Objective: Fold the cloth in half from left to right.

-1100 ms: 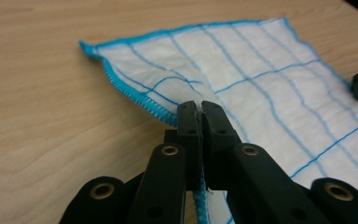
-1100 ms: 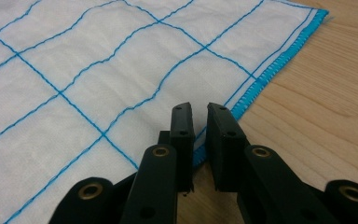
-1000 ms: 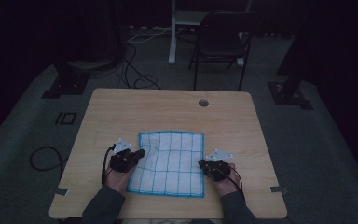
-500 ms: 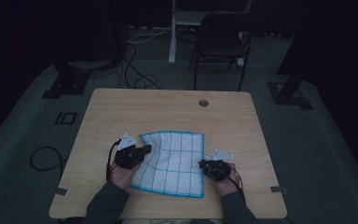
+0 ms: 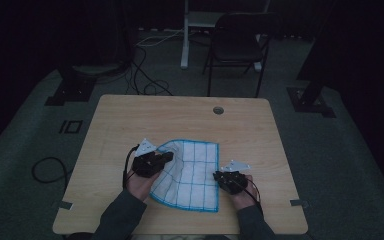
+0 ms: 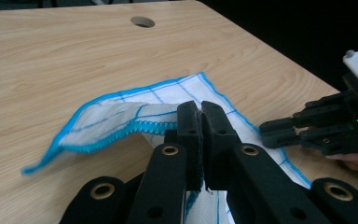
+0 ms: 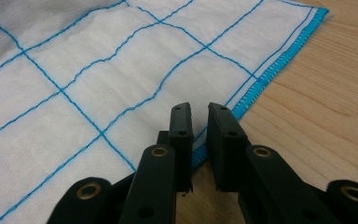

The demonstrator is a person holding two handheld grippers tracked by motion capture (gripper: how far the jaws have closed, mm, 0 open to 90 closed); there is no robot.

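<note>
I have the white cloth with the blue grid (image 5: 192,175) lying on the wooden table (image 5: 130,120) in front of me, its long axis running away from me toward the far edge; my two hands sit at its opposite long sides, so the fold I judge to be in hand runs across the cloth, from my left to my right. My left gripper (image 6: 200,122) is clamped on the left hem — the jaws meet on the blue-stitched edge, and that corner is raised off the wood and curls inward over the cloth. My right gripper (image 7: 200,128) sits at the right hem near the near corner; its jaws stand almost together with a narrow gap, the stitched edge running in between them at their base; whether the pads truly pinch it I cannot tell for sure. The left hand is the nearer to the cloth's middle; the landing edge lies to its right — at my right gripper.
</note>
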